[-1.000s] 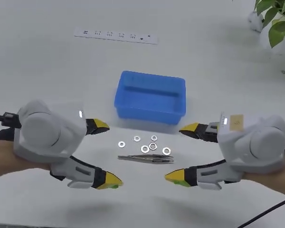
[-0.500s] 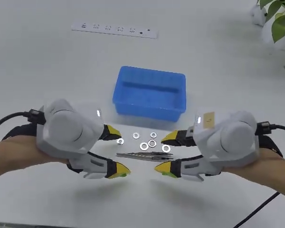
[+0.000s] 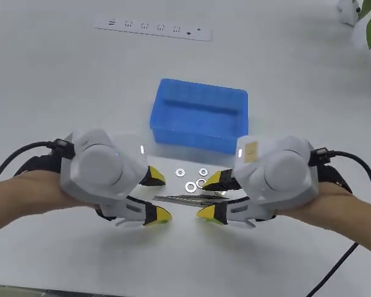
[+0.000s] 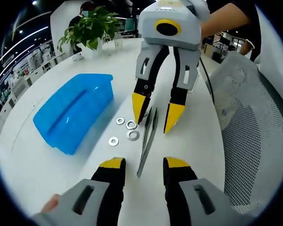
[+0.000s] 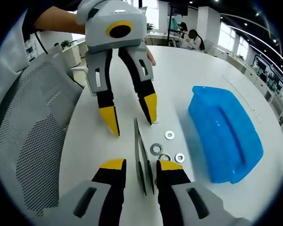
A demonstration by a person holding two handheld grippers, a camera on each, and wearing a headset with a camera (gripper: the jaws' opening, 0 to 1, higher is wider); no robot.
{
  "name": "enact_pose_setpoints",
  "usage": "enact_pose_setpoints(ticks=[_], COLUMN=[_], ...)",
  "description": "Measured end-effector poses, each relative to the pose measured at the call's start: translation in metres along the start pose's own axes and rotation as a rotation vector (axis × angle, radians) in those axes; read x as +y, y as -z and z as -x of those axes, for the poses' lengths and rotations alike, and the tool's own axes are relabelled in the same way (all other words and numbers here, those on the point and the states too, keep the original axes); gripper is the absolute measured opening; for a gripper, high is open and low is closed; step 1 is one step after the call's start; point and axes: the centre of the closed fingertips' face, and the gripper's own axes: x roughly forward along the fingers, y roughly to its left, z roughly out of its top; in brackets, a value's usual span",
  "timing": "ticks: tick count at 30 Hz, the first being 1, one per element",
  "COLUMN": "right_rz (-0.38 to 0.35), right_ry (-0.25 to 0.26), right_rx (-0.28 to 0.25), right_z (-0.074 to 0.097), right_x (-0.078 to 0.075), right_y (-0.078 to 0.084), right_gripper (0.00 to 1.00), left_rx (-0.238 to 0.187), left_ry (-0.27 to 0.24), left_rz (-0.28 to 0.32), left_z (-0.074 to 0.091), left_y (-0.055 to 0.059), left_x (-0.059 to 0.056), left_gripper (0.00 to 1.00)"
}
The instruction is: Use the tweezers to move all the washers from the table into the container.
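This looks like an open-plan office. A broad white worktop [image 3: 62, 80] carries a white multi-socket power strip [image 3: 153, 28] and a leafy green potted plant [image 4: 92, 28]. A grey mesh-backed office chair [image 4: 247, 117] stands beside it, and a seated person [image 5: 196, 36] works farther off.

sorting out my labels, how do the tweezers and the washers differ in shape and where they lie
The tweezers are one long thin piece; the washers are several small flat rings. The tweezers' ends lie between the open jaws of the left gripper and right gripper; the washers sit just beyond, toward the container. Both look silvery and lie flat on the table, not gripped.
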Motion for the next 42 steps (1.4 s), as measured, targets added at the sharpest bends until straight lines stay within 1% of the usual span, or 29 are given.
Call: enact_pose_setpoints(ticks=[3, 5, 6, 7, 10, 11, 12, 17, 21, 24, 26, 29, 31, 34, 36, 39, 40, 42], right_rz=[0.015, 0.029, 0.038, 0.034, 0.054, 0.075, 0.072, 0.105, 0.114, 0.153, 0.164, 0.166, 0.157, 0.165, 0.171, 0.183, 0.183, 0.188], right_ry=[-0.009, -0.014, -0.015, -0.017, -0.012, -0.004, -0.008, -0.015, -0.015, -0.010, -0.014, 0.002, 0.009, 0.021, 0.026, 0.032, 0.034, 0.037], right_rx=[0.017, 0.032, 0.028, 0.032, 0.040, 0.047, 0.048, 0.061, 0.067, 0.074, 0.068, 0.059, 0.051, 0.036, 0.021, 0.003, -0.008, -0.018], right_z=[-0.002, -0.002, -0.002, -0.003, -0.002, -0.002, -0.003, -0.004, -0.004, -0.004, -0.004, -0.004, -0.003, 0.000, 0.003, 0.006, 0.007, 0.009], right_x=[0.000, 0.001, 0.000, 0.001, 0.000, -0.001, -0.001, 0.002, 0.002, 0.004, 0.008, 0.007, 0.007, 0.007, 0.007, 0.008, 0.008, 0.009], right_y=[0.002, 0.005, 0.003, 0.004, 0.005, 0.005, 0.005, 0.003, 0.004, 0.003, 0.003, 0.003, 0.002, -0.002, -0.006, -0.011, -0.014, -0.017], right_gripper=[0.24, 0.23, 0.22, 0.22, 0.18, 0.16, 0.15, 0.11, 0.09, 0.08, 0.08, 0.07, 0.07, 0.07, 0.07, 0.07, 0.07, 0.07], left_rx=[0.015, 0.042, 0.041, 0.036, 0.042, 0.043, 0.044, 0.055, 0.060, 0.066, 0.070, 0.069, 0.069, 0.077, 0.084, 0.088, 0.097, 0.102], left_ry=[0.008, 0.011, 0.025, 0.020, 0.028, 0.035, 0.034, 0.060, 0.062, 0.065, 0.054, 0.050, 0.045, 0.033, 0.030, 0.012, 0.017, 0.018], left_rz=[-0.028, -0.052, -0.050, -0.044, -0.056, -0.053, -0.056, -0.091, -0.101, -0.122, -0.140, -0.138, -0.147, -0.164, -0.155, -0.146, -0.139, -0.147], left_z=[-0.001, -0.003, -0.003, -0.005, -0.006, -0.007, -0.007, -0.007, -0.007, -0.008, -0.008, -0.008, -0.008, -0.007, -0.006, -0.002, -0.001, 0.002], left_y=[0.000, 0.003, 0.003, 0.001, 0.001, 0.000, 0.000, 0.000, 0.000, -0.001, -0.001, -0.001, 0.000, 0.001, 0.002, 0.005, 0.008, 0.009], left_x=[-0.001, -0.001, -0.003, -0.001, -0.002, -0.003, -0.002, -0.008, -0.007, -0.007, -0.007, -0.006, -0.006, -0.006, -0.005, -0.003, -0.003, -0.005], left_gripper=[0.31, 0.30, 0.30, 0.29, 0.27, 0.26, 0.25, 0.18, 0.17, 0.12, 0.07, 0.07, 0.07, 0.07, 0.07, 0.11, 0.11, 0.09])
